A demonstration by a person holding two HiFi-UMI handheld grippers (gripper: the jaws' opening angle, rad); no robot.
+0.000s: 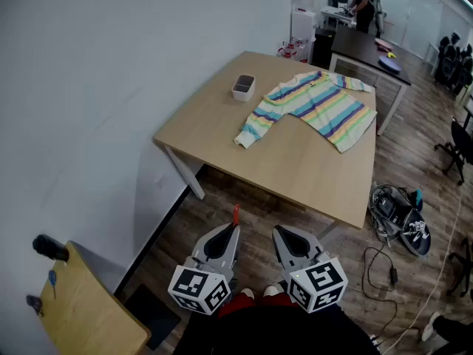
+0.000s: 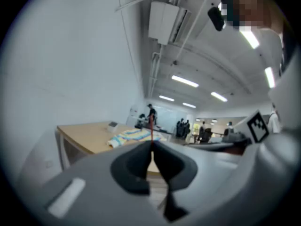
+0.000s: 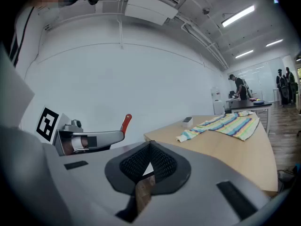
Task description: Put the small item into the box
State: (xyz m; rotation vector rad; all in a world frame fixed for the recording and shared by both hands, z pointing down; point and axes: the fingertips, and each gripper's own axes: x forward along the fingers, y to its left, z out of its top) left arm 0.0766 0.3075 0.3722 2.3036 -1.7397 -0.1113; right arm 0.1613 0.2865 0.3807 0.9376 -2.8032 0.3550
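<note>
Small red item (image 1: pixel 236 214): thin, narrow, rounded at the tip, looks like plastic. It is pinched at the tips of the left gripper (image 1: pixel 235 228), whose jaws are closed on it. We read its long axis as running straight out from the jaws, pointing ahead toward the surface (image 1: pixel 295 161).

Box (image 1: pixel 243 87): small, pale, rectangular with rounded corners, open top, dark inside. It sits on the far left part of the surface, near the wall, just beside the sleeve side of a striped sweater (image 1: pixel 318 106) and apart from it. From the left gripper the box lies ahead and well apart, with floor and the near edge of the surface between. In the left gripper view the item (image 2: pixel 151 126) lines up a bit to the right of the box (image 2: pixel 113 124).

Right gripper (image 1: pixel 277 231): jaws closed, nothing between them, held just beside the left one. The left gripper is the carrying side, so we judge that the coming move is a long carry forward over the surface to the box; drop not yet begun.

Sweater is soft knit, pastel stripes, laid flat. The surface is light wood on white legs; the floor (image 1: pixel 244 198) is dark planks.
</note>
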